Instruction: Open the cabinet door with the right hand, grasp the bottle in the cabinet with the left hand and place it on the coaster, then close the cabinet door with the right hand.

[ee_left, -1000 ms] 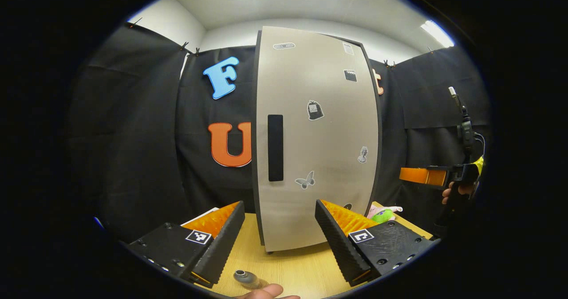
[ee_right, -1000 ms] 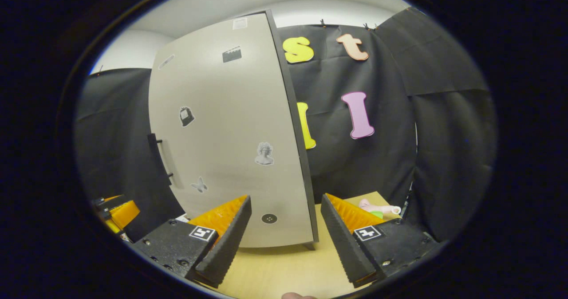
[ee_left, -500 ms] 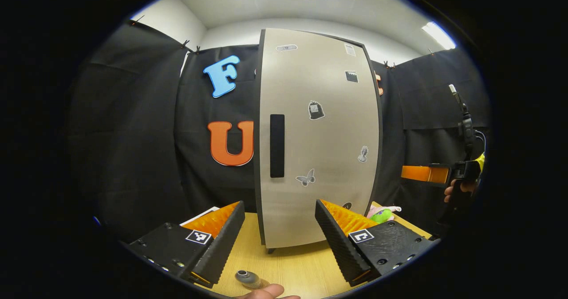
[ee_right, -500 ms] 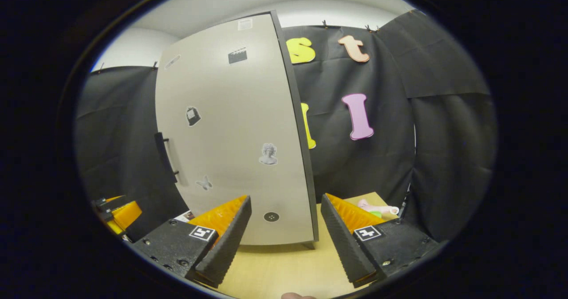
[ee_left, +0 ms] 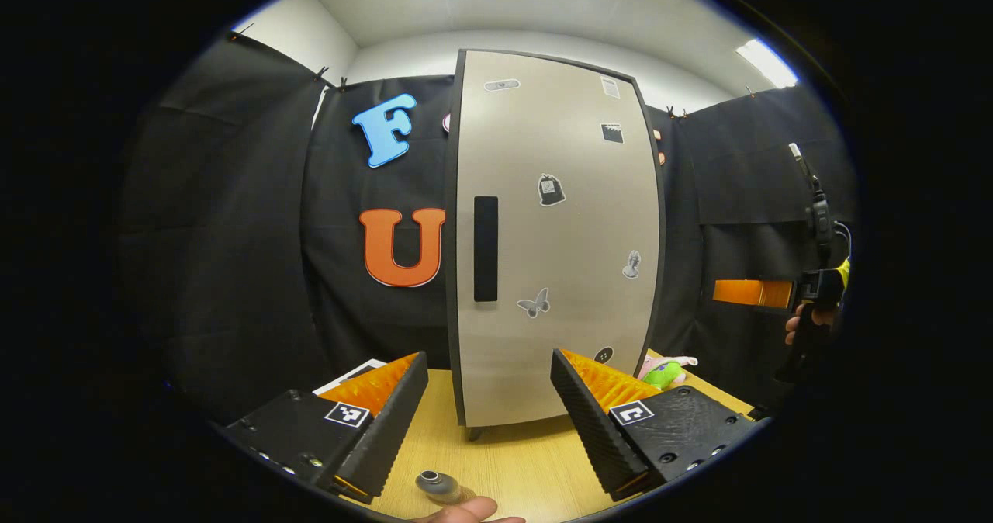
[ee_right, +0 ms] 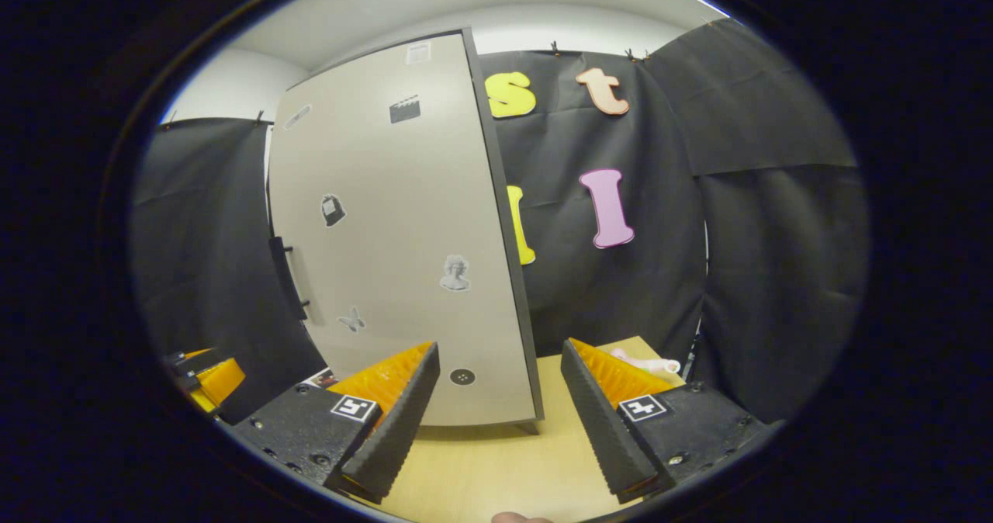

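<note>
Both grippers (ee_left: 489,410) (ee_right: 500,406) hang spread, empty, before the shut cabinet (ee_left: 555,236).

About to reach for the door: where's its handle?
In the left gripper view, the handle is a dark vertical bar on the door's left edge.

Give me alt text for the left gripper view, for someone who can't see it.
A closed cabinet door with a dark vertical handle stands on a wooden table. The left tongs hang open before it, holding nothing; the right tongs hover far right.
</note>
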`<state>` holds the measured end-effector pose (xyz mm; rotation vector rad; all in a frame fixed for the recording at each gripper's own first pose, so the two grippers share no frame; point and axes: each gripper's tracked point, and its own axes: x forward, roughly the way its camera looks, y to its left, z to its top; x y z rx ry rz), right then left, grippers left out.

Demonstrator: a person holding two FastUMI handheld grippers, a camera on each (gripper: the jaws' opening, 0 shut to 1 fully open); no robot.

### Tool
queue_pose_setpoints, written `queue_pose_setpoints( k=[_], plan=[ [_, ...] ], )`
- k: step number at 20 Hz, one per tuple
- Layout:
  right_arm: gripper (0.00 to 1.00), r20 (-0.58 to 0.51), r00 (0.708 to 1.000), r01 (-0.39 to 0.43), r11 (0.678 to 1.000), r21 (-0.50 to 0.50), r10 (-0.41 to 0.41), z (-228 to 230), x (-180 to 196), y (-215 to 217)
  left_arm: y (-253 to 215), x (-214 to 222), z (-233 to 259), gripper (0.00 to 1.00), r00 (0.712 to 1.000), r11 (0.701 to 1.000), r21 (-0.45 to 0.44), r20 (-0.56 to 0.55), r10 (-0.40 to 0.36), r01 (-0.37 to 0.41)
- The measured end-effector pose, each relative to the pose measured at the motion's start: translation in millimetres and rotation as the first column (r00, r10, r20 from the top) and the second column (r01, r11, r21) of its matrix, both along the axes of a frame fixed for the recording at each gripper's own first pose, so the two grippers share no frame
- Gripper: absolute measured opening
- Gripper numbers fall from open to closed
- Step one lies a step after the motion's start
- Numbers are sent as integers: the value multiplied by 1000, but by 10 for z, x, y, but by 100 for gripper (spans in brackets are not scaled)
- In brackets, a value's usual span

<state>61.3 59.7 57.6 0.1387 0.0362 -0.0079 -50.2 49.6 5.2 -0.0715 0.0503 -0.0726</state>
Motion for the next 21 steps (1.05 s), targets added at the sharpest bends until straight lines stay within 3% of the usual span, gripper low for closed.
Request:
queue_pose_setpoints(
  k=[11,21],
  plan=[
    [98,19,999,30,998,47,-31,4,-75,169,273,-15,-193,96,998,999,4,-48,-35,35],
    [98,21,999,35,999,42,-35,-45,-126,149,145,43,-175,96,998,998,22,-27,-51,52]
  ],
)
